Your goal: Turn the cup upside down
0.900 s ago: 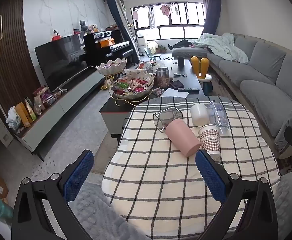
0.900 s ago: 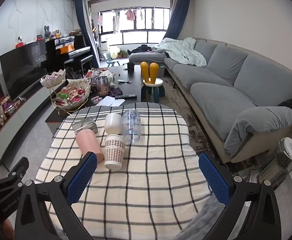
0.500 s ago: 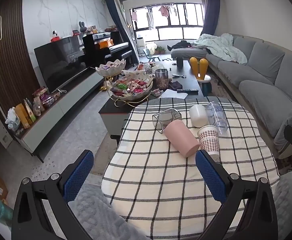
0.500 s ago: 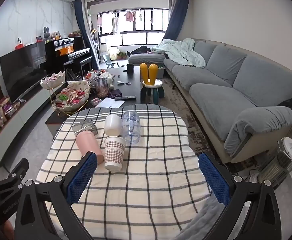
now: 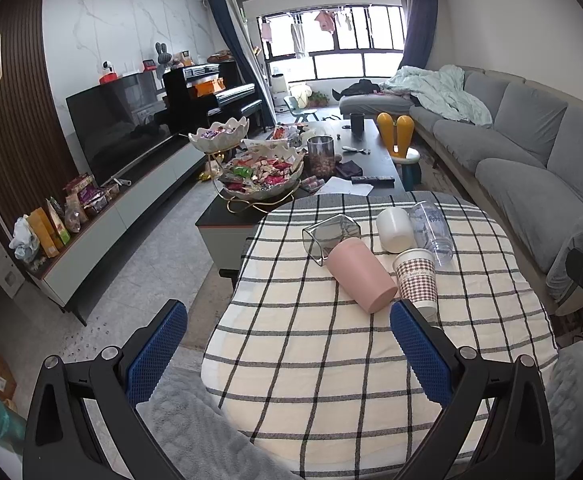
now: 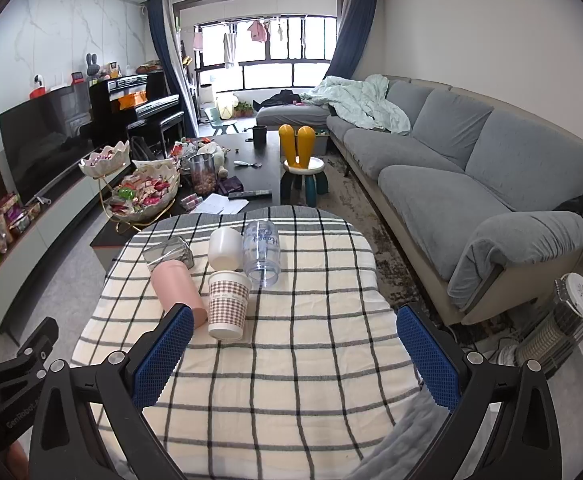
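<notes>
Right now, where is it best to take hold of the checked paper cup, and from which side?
Probably around the middle of its wall. The checked paper cup stands upright, mouth up, so its sides are free for two fingers. Come from the near side with the right gripper, whose jaws are open; the pink cup lies close on its left.

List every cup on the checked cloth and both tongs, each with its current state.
pink cup: lying on its side
checked paper cup: standing upright, mouth up
white cup: lying on its side
clear plastic cup: lying on its side
angular glass: tipped on its side
left tongs: open, empty
right tongs: open, empty
</notes>
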### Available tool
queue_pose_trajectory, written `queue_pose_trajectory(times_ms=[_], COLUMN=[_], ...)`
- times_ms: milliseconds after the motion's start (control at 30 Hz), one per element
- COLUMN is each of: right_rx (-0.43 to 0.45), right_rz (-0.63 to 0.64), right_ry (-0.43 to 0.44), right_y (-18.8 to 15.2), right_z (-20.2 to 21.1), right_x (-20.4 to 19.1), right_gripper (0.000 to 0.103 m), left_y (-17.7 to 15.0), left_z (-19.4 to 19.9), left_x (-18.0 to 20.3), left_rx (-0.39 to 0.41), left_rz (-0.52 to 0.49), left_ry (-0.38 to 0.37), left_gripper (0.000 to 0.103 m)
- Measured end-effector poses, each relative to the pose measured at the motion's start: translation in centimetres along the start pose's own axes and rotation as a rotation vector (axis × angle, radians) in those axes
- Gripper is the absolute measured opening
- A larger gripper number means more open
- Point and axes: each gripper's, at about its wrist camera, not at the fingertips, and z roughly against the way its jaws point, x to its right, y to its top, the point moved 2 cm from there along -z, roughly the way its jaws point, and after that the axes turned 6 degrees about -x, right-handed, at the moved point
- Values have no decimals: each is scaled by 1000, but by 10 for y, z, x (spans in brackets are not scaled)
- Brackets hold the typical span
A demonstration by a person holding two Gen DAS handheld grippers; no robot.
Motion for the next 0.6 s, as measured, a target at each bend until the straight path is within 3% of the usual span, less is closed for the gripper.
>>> queue_pose_trajectory(times_ms=[600], right_rx=[-2], right_rz=[-4], right_ry=[1], right_y=[-1], right_z=[-1], right_x=[0], right_gripper=[102], left_y=[0], left_z=[0], left_x=[0], left_rx=[-2], left_rz=[1], left_ry=[-2], left_gripper=[103])
